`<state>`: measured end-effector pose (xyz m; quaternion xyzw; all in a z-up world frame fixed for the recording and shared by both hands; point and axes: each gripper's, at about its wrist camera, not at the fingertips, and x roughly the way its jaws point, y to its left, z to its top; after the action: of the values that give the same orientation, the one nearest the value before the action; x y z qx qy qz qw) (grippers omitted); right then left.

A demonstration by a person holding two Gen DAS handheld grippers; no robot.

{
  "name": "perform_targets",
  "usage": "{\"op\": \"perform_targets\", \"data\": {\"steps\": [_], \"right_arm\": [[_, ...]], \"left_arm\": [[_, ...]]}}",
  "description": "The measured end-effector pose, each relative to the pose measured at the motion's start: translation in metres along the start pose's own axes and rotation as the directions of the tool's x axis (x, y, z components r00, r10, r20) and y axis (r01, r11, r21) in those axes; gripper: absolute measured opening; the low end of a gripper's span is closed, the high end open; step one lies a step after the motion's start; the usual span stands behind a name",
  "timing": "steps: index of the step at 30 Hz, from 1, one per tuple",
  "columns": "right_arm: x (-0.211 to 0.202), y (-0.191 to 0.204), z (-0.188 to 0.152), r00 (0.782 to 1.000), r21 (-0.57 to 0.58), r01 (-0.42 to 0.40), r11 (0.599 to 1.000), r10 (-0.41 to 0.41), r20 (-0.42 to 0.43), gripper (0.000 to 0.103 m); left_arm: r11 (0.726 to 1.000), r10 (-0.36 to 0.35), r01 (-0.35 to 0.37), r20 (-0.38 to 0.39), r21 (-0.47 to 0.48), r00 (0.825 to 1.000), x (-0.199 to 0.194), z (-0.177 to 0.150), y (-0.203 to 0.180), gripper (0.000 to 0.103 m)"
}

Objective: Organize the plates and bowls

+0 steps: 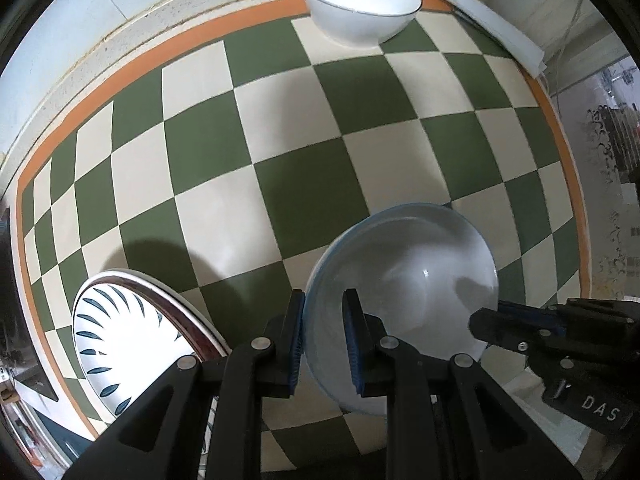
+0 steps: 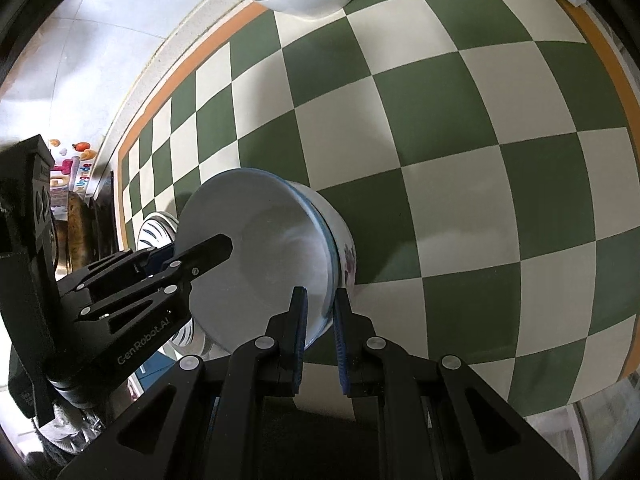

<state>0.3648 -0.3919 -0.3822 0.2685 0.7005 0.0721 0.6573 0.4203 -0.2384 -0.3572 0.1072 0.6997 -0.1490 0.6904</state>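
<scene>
A pale blue-rimmed bowl (image 1: 404,280) with a flower print on its outer wall (image 2: 348,260) is held tilted above the green and cream checked tablecloth (image 1: 280,152). My left gripper (image 1: 323,340) is shut on its near rim. My right gripper (image 2: 320,332) is shut on the opposite rim; it also shows in the left wrist view (image 1: 492,324). A white bowl with a thin dark rim (image 1: 360,4) stands at the far edge of the cloth. A white plate with dark leaf marks (image 1: 116,340) lies on a stack at the lower left.
A folded white cloth or paper (image 1: 492,28) lies at the far right corner. The orange border (image 1: 120,80) marks the cloth's edge beside the wall. Dark clutter (image 2: 76,216) lies beyond the table's left side.
</scene>
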Motion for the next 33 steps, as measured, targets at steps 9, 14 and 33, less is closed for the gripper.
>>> {"op": "perform_targets", "data": {"steps": [9, 14, 33], "right_arm": [[-0.021, -0.003, 0.010, 0.999, -0.001, -0.051, 0.999, 0.051, 0.007, 0.015], [-0.062, 0.003, 0.036, 0.993, -0.027, -0.084, 0.996, 0.086, 0.084, 0.015], [-0.058, -0.017, 0.250, 0.981, 0.021, 0.014, 1.000, -0.018, 0.195, 0.052]], "left_arm": [[0.999, -0.022, 0.024, 0.053, -0.027, 0.998, -0.031, 0.002, 0.007, 0.017], [0.998, -0.044, 0.052, 0.161, -0.046, 0.986, -0.080, 0.031, 0.011, 0.019], [0.968, -0.128, 0.142, 0.079, -0.206, 0.989, 0.010, 0.235, 0.038, 0.028]]}}
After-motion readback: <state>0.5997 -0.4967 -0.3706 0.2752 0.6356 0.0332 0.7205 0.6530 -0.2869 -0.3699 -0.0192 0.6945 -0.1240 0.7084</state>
